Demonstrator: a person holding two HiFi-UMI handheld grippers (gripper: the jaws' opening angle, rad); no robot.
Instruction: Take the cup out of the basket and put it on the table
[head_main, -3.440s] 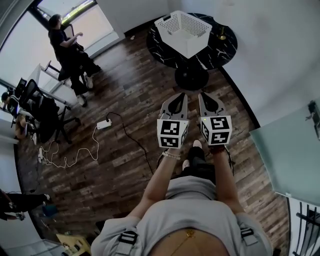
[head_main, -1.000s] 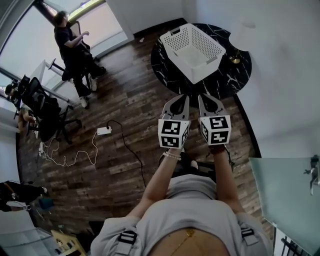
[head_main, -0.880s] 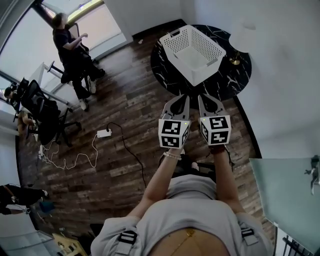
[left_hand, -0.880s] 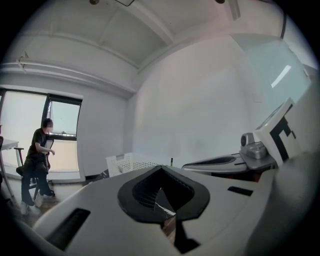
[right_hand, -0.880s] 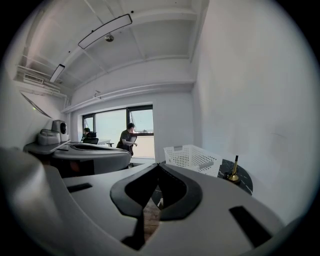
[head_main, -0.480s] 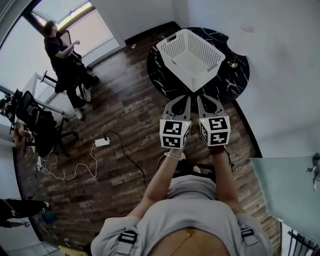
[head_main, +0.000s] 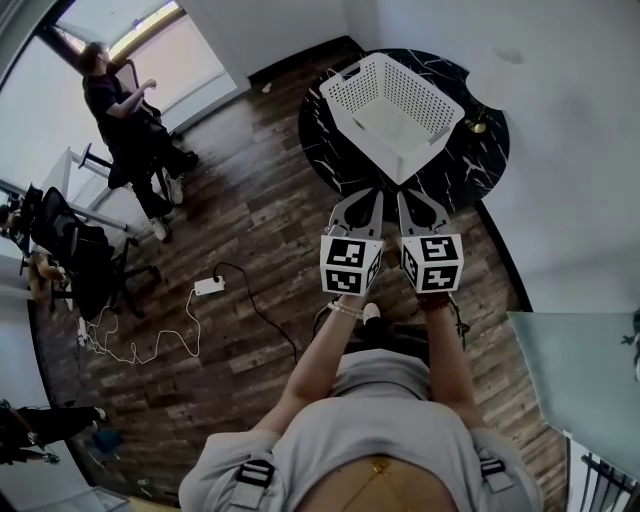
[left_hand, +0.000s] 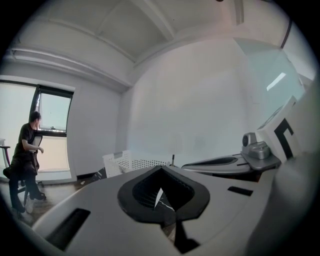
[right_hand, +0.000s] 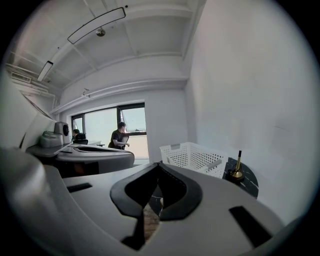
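When reaching into the white perforated plastic basket (head_main: 432, 148) on the round black marble surface (head_main: 478, 160), gotta open left gripper (head_main: 364, 194) and right gripper (head_main: 406, 196) first (jaws shut, empty); can't spot the cup inside.

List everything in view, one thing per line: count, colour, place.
basket: one, white, perforated, on the table
table: one, black marbled, round, just ahead of the grippers
brass stand: one, gold with a dark stick, on the table right of the basket
cup: none can be made out
power strip: one, white, on the dark wood floor
bystander: one, dark clothes, far left
office chair: one, black, left edge
glass panel: one, pale green, lower right
left gripper: one, grey, shut, empty
right gripper: one, grey, shut, empty
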